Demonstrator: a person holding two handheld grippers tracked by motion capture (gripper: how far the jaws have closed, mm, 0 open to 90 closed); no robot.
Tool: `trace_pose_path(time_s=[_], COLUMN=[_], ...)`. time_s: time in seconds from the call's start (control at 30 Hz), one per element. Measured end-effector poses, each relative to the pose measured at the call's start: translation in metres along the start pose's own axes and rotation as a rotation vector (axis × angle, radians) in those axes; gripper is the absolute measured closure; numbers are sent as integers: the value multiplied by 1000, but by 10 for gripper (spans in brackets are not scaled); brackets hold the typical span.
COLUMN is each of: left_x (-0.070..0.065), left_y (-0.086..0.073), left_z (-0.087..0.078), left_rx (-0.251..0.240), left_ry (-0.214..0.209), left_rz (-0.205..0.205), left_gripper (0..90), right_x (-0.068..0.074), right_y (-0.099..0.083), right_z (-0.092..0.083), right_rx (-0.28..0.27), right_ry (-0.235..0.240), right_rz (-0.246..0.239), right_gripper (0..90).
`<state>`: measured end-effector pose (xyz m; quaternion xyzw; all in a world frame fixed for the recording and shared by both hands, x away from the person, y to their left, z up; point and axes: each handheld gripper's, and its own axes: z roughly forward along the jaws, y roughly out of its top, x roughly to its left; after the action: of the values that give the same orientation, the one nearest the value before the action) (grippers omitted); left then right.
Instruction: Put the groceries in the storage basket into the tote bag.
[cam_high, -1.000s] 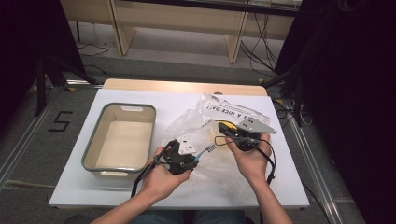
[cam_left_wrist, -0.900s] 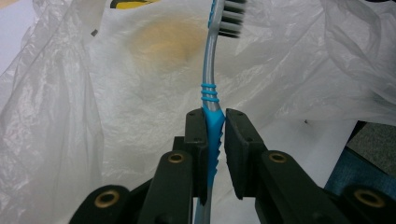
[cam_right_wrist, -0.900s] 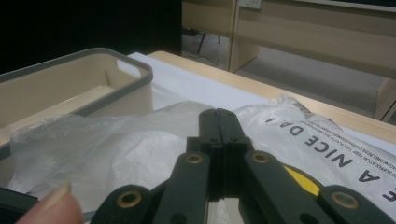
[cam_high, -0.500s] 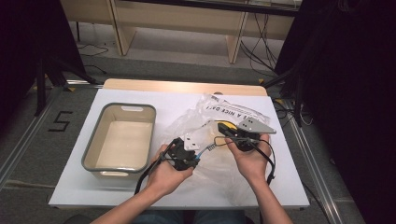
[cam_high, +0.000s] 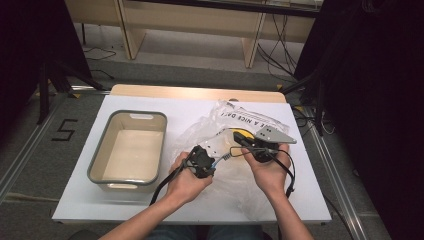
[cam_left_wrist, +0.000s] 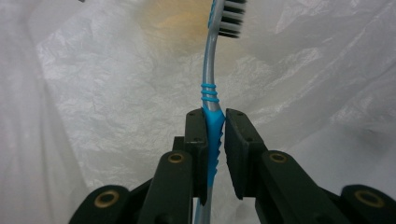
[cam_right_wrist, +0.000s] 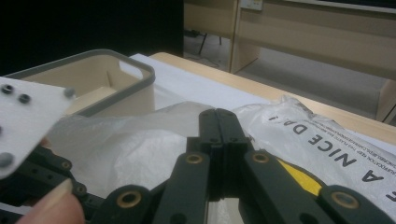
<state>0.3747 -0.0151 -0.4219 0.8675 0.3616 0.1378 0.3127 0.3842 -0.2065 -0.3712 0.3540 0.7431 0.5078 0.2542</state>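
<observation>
Left gripper view: left tool (cam_left_wrist: 215, 128) clamps toothbrush (cam_left_wrist: 211, 79) handle, bristles pointing away, lengthwise.

Left hand-held gripper shifts toward the right one

The left hand-held gripper (cam_high: 216, 161), clamped on the toothbrush (cam_left_wrist: 211, 119), has moved a little lower and closer to the right hand-held gripper (cam_high: 239, 141) over the plastic bag (cam_high: 220, 131).

Grey floor (cam_high: 45, 105) w/ wooden bench (cam_high: 195, 22) behind table.
</observation>
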Motion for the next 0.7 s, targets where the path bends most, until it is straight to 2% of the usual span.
trace_pose_path(time_s=[0.1, 0.23, 0.37, 0.7], left_x=[-2, -3, -5, -6], left_y=[4, 9, 11, 17], left_z=[6, 10, 14, 24], left_rx=[8, 6, -24, -108], left_ry=[9, 14, 16, 20], left_rz=[7, -3, -20, -29], left_gripper=[790, 789, 789, 788], right_x=[1, 3, 4, 6], right_y=[-1, -2, -4, -7], right_z=[1, 3, 5, 7], right_rx=[6, 18, 26, 36], right_ry=[4, 9, 19, 28], right_rz=[-3, -5, -6, -1], right_gripper=[900, 900, 900, 900])
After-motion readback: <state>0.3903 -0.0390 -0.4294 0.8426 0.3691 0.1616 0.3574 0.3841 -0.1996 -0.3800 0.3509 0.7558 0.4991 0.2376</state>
